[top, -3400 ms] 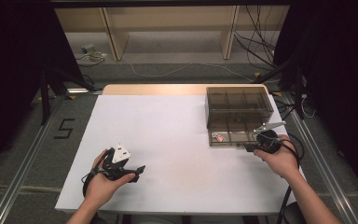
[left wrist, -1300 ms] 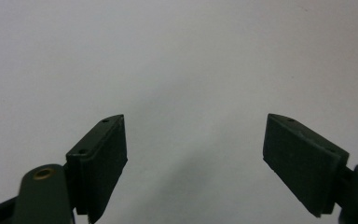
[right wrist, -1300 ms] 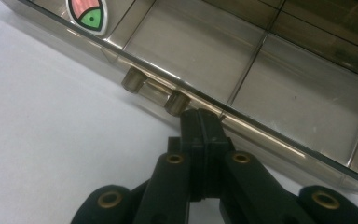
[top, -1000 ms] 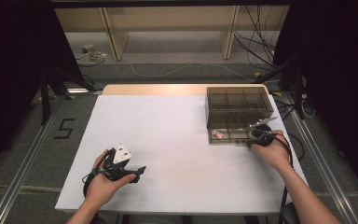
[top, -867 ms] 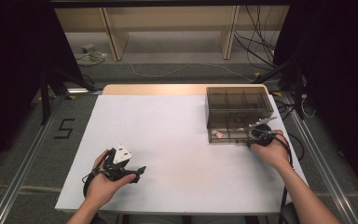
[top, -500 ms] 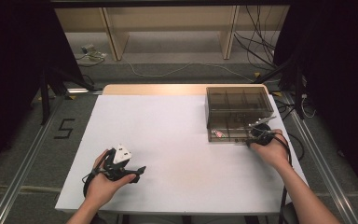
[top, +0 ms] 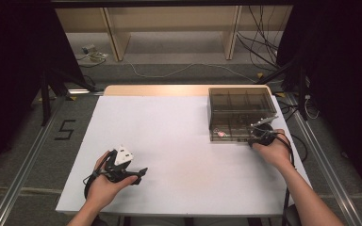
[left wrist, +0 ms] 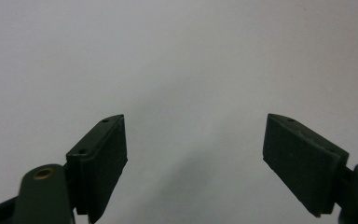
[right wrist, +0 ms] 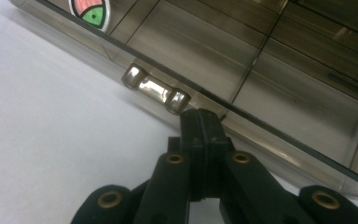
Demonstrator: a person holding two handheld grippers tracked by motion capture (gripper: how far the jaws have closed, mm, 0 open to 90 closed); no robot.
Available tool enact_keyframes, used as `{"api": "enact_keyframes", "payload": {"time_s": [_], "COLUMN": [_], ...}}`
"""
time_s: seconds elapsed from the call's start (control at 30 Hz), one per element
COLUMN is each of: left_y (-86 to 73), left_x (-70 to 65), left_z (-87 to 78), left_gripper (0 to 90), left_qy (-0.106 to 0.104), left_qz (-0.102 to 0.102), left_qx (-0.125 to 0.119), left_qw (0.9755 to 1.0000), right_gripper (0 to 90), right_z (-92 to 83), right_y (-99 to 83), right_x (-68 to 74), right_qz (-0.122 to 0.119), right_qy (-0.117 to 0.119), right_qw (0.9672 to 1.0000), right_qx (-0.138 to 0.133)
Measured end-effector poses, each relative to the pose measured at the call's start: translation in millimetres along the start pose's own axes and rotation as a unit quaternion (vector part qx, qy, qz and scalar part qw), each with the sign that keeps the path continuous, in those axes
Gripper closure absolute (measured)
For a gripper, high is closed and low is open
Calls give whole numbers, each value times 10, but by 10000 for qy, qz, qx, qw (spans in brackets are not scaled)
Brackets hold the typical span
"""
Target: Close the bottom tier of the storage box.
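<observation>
A smoky clear compartment box stands at the table's far right. In the right gripper view its lid edge and a small clear latch lie just ahead of my right gripper. The jaws are shut tight together, their tips touching the front edge of the box right of the latch. From the high view the right gripper sits at the box's front right corner. My left gripper rests near the table's front left, open with bare white surface between its fingers.
A red and green sticker marks the box front, left of the latch. The white table spreads wide between the two hands. Cables and wooden shelf legs lie on the floor beyond the far edge.
The right gripper has moved forward from the table's right edge up to the box front, and has held there for the last second. The left hand has stayed still.
</observation>
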State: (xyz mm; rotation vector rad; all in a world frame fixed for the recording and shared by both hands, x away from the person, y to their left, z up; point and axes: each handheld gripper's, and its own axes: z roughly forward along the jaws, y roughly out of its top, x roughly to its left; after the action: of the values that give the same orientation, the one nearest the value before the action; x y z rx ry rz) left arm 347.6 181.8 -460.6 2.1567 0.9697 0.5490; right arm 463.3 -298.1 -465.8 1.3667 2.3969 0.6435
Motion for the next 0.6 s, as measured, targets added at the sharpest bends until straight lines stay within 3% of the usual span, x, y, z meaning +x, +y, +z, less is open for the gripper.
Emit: {"api": "enact_keyframes", "payload": {"time_s": [0.6], "left_y": [-2], "left_x": [1], "left_z": [5], "left_gripper": [218], "left_qy": [-11], "left_qz": [-14], "left_qx": [-9], "left_qw": [10000], "right_gripper": [900], "right_z": [28], "right_y": [36], "right_x": [-16], "right_qz": [21], "right_qy": [-47], "right_qw": [10000], "right_qx": [-25]}}
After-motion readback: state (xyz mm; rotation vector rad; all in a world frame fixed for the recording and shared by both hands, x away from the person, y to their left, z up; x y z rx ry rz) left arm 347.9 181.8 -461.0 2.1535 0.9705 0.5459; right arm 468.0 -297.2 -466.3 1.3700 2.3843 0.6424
